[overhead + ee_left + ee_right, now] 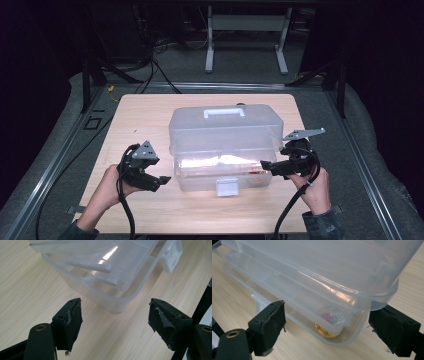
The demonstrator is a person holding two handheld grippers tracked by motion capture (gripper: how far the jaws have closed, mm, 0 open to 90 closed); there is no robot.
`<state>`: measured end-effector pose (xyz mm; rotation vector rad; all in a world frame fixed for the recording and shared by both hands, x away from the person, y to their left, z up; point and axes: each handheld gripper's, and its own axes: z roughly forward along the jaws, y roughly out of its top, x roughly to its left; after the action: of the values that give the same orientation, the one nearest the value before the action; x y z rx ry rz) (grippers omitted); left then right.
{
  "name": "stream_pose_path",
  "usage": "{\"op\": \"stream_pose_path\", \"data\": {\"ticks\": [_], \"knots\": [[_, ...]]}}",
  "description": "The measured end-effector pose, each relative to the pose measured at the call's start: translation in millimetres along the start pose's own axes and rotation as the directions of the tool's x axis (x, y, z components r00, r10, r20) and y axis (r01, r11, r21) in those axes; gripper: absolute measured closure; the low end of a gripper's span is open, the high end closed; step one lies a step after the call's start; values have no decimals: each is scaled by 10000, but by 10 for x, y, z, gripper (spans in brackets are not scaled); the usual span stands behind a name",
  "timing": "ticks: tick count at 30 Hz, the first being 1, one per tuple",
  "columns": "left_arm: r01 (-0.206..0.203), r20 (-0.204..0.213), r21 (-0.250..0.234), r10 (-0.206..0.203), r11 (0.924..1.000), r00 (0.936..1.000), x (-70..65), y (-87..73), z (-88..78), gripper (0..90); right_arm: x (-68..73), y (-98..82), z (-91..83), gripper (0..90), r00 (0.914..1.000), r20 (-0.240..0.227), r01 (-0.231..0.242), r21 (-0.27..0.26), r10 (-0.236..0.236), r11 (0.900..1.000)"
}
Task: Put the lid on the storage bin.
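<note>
A clear plastic storage box with a white handle on its lid [225,145] sits at the centre of a pale wooden worktop [145,115]. Its lid is lifted and tilted back toward twelve o'clock, and a white latch tab [227,186] hangs at the front wall, at six o'clock.

The left gripper [161,181] hovers just beside the box's eight o'clock corner, jaws spread wide with nothing between them. In the left gripper view that rounded corner [117,307] lies ahead of the gap, not touched. The right gripper [266,166] is at the four o'clock corner, jaws also apart and gripping nothing; in the right gripper view the lid's rim [372,302] overhangs the gap, and a small round colourful object [332,321] lies inside the base below it.

The step in hand appears to be working the lid from both front corners. It would likely go best with both grippers meeting the rim evenly, so the lid does not twist.

Bare worktop lies open at nine and three o'clock. The near edge is close behind the hands, so pulling back has little room.
</note>
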<state>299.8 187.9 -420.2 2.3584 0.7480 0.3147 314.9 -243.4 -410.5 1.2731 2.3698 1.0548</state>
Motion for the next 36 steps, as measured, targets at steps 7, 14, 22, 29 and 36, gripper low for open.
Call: {"op": "stream_pose_path", "data": {"ticks": [7, 14, 22, 29, 36], "knots": [[114, 168, 180, -117, 9998, 9998, 4, -69, 63, 264, 48, -161, 80, 131, 10000, -43, 39, 346, -38, 9994], [411, 201, 301, -417, 9987, 9989, 61, -172, 111, 263, 2, -348, 160, 127, 9996, 109, -276, 810, 268, 9963], [753, -21, 281, -753, 9968, 9972, 108, -308, 124, 247, -55, -517, 221, 134, 9990, 6, -448, 927, 450, 9947], [1524, -444, 519, -1501, 9870, 9877, 227, -626, 104, 155, -125, -729, 125, 97, 9969, 601, -566, 1007, 507, 9933], [2504, -875, 735, -2438, 9654, 9659, 340, -988, 174, 32, -258, -974, 196, 23, 9870, 1410, -965, 1329, 776, 9864]]}}
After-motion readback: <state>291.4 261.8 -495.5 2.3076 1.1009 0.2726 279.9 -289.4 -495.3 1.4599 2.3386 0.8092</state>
